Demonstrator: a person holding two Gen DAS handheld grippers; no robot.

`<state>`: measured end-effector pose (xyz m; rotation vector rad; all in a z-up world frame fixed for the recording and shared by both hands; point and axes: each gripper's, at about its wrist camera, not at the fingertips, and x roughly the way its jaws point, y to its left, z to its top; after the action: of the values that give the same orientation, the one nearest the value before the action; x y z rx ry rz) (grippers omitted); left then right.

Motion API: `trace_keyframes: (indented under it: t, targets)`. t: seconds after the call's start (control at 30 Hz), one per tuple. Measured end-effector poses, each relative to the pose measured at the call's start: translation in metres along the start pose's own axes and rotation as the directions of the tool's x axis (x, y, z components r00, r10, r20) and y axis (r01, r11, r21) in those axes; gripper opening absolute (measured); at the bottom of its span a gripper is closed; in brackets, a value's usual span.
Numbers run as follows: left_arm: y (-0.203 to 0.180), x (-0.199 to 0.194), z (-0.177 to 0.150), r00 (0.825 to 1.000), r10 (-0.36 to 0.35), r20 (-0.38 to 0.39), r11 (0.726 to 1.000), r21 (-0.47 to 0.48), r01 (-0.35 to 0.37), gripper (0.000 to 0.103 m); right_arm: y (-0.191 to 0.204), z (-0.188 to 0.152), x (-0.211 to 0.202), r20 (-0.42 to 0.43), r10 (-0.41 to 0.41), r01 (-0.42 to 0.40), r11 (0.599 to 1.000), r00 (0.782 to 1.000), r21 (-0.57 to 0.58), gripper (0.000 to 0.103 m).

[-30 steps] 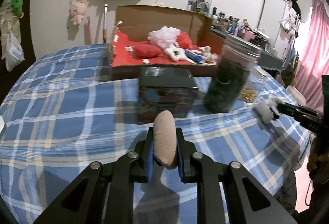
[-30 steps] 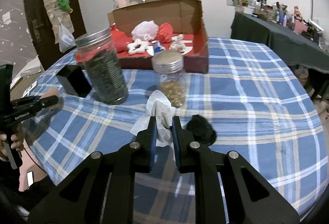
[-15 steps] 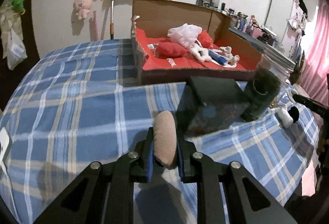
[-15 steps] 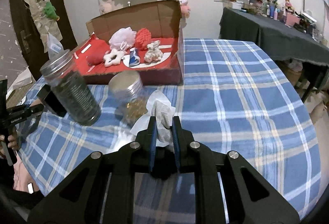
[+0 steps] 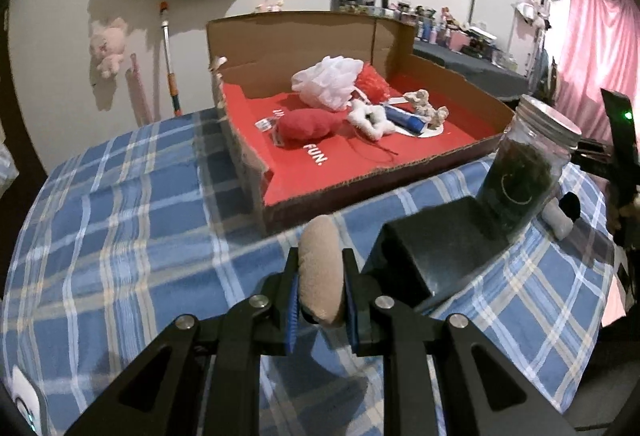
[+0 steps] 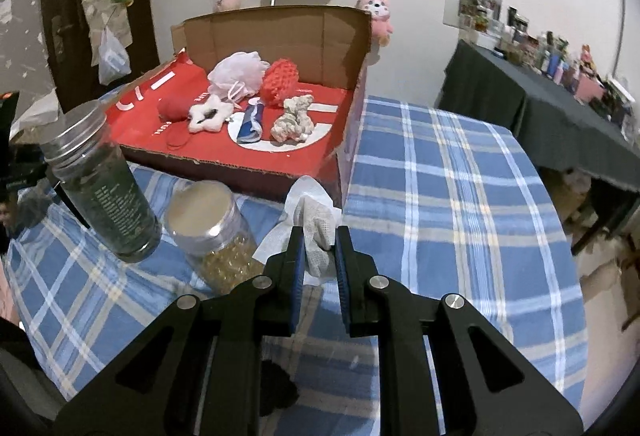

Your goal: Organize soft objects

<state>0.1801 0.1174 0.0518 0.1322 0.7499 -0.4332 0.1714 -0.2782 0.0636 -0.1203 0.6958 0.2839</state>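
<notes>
Up front, the left claw (image 5: 321, 290) pinches a tan pad (image 5: 321, 268) between its blue-lined fingers, held above the plaid counter (image 5: 120, 236) just short of the box (image 5: 280, 204). Likewise, the right claw (image 6: 317, 256) is clamped on a white cloth (image 6: 316, 216), near the box's (image 6: 280, 172) front wall and beside a gold-filled jar (image 6: 216, 232). Inside the box lie a white pouf (image 5: 328, 82), a red pillow (image 5: 308, 124) and a white star (image 5: 370, 118); a dark jar (image 5: 524, 172) and a black block (image 5: 432, 248) stand on the counter.
</notes>
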Motion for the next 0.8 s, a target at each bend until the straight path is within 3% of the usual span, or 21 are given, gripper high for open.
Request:
trace_keyframes:
  t: [0.53, 0.8]
  targets:
    - [-0.001, 0.001, 0.034, 0.999, -0.039, 0.010, 0.997, 0.073, 0.039, 0.019, 0.011, 0.036, 0.013, -0.004, 0.072, -0.072, 0.992, 0.997, -0.106, 0.014]
    - [-0.008, 0.008, 0.057, 0.994, -0.106, 0.010, 0.993, 0.047, 0.105, 0.019, 0.017, 0.059, 0.027, -0.030, 0.155, -0.157, 0.981, 0.987, -0.110, 0.014]
